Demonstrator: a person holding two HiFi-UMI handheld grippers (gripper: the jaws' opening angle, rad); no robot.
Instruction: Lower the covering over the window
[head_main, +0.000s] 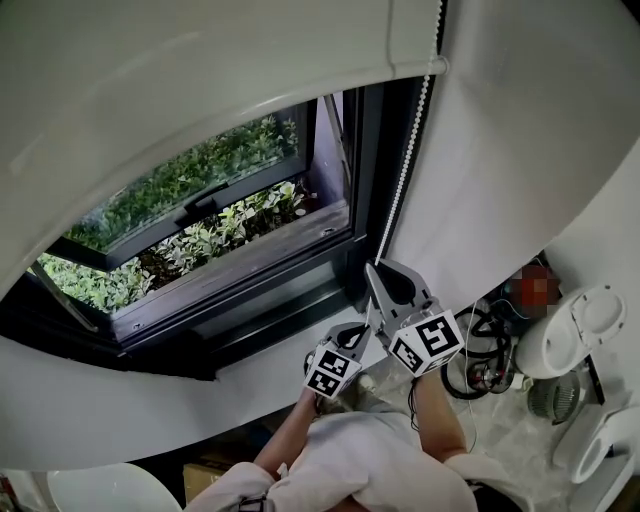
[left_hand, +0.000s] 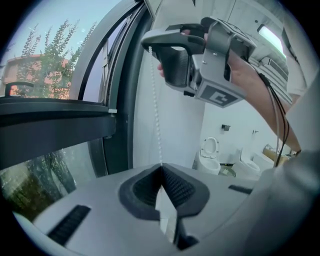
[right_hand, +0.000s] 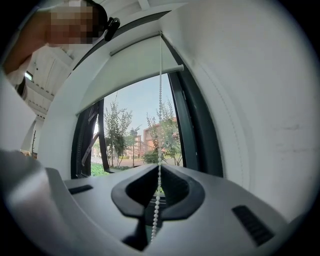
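A white roller blind (head_main: 200, 90) is rolled down partway over the top of the dark-framed window (head_main: 250, 250). Its white bead chain (head_main: 405, 170) hangs down the frame's right side. My right gripper (head_main: 371, 268) is the upper one and is shut on the chain. In the right gripper view the bead chain (right_hand: 159, 170) passes between the closed jaws and rises to the blind (right_hand: 130, 65). Just below, my left gripper (head_main: 366, 328) is shut on the same chain. In the left gripper view the bead chain (left_hand: 161, 162) runs up to the right gripper (left_hand: 147, 44).
The window sash (head_main: 200, 215) is tilted open outward, with green bushes (head_main: 180, 180) beyond it. A white wall (head_main: 520, 150) flanks the chain on the right. White toilets (head_main: 580, 335) and black cables (head_main: 480, 365) lie on the floor at the lower right.
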